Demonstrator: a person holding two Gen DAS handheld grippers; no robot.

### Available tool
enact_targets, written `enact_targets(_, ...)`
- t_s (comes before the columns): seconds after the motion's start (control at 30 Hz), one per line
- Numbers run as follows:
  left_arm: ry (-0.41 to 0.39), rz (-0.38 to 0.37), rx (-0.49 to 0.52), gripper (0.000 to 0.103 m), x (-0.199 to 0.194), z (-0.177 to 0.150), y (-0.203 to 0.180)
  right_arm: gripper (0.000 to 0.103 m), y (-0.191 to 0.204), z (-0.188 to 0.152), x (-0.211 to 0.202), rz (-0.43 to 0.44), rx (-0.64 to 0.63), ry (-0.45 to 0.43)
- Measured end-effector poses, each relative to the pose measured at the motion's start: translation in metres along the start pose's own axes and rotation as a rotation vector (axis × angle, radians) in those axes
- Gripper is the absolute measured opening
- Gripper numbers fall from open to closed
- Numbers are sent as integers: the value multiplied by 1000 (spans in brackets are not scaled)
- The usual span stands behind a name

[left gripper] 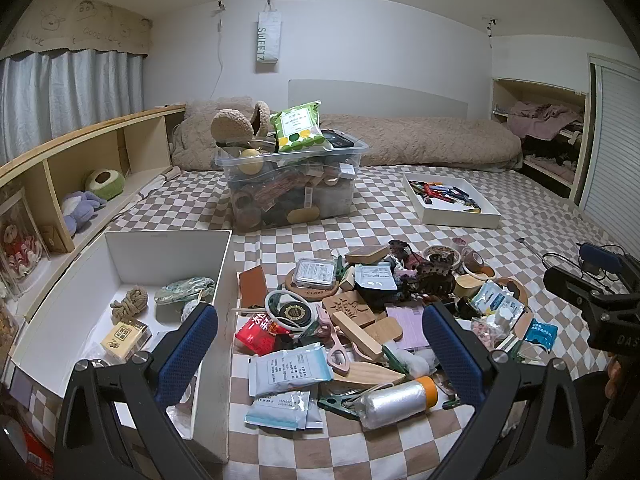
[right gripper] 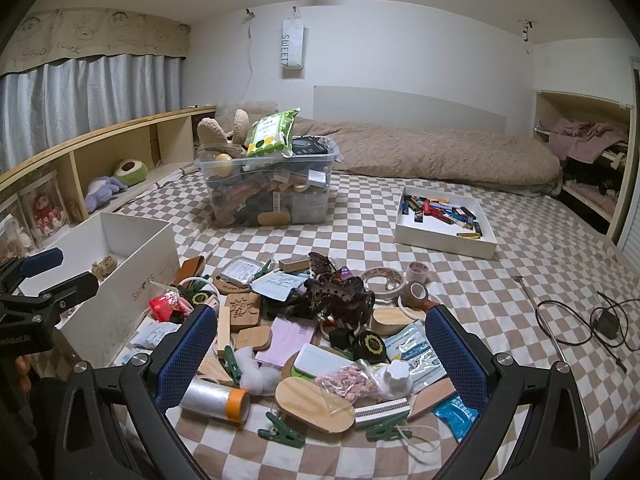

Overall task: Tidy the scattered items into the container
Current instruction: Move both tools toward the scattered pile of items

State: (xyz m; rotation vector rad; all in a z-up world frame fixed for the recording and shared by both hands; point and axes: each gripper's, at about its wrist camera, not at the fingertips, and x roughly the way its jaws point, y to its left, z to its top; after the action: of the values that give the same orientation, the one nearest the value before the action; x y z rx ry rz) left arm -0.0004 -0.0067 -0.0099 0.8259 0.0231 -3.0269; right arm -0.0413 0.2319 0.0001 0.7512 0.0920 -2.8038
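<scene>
A heap of small items lies on the checkered bed: wooden blocks point(left gripper: 362, 334), packets point(left gripper: 289, 370), a plastic film roll with an orange end point(left gripper: 396, 400), green clips point(right gripper: 280, 434), a dark hair claw point(right gripper: 340, 292) and tape rolls point(right gripper: 416, 292). A white open box point(left gripper: 168, 264) stands left of the heap and holds a rope knot point(left gripper: 129, 302) and a small carton point(left gripper: 122, 336); it also shows in the right wrist view point(right gripper: 132, 248). My left gripper point(left gripper: 320, 344) is open and empty above the heap's near left side. My right gripper point(right gripper: 316, 344) is open and empty above the heap's near side.
A full clear plastic bin point(left gripper: 292, 184) stands behind the heap. A shallow white tray of pens point(left gripper: 450, 200) lies at the right. A cable and charger point(right gripper: 604, 326) and a metal rod point(right gripper: 540, 312) lie far right. Shelves with plush toys point(left gripper: 84, 208) run along the left.
</scene>
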Motion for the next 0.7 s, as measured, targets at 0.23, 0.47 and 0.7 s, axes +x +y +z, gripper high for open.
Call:
enact_targets(0.23, 1, 0, -1, 103, 0, 0, 0, 103, 0, 1, -1, 2, 1, -1)
enact_targets(0.47, 1, 3, -5, 103, 1, -2, 1, 103, -1, 2, 0, -2, 5, -1)
enact_targets(0.7, -10, 14, -13, 103, 0, 3, 6, 103, -5, 13, -1, -3, 12, -24)
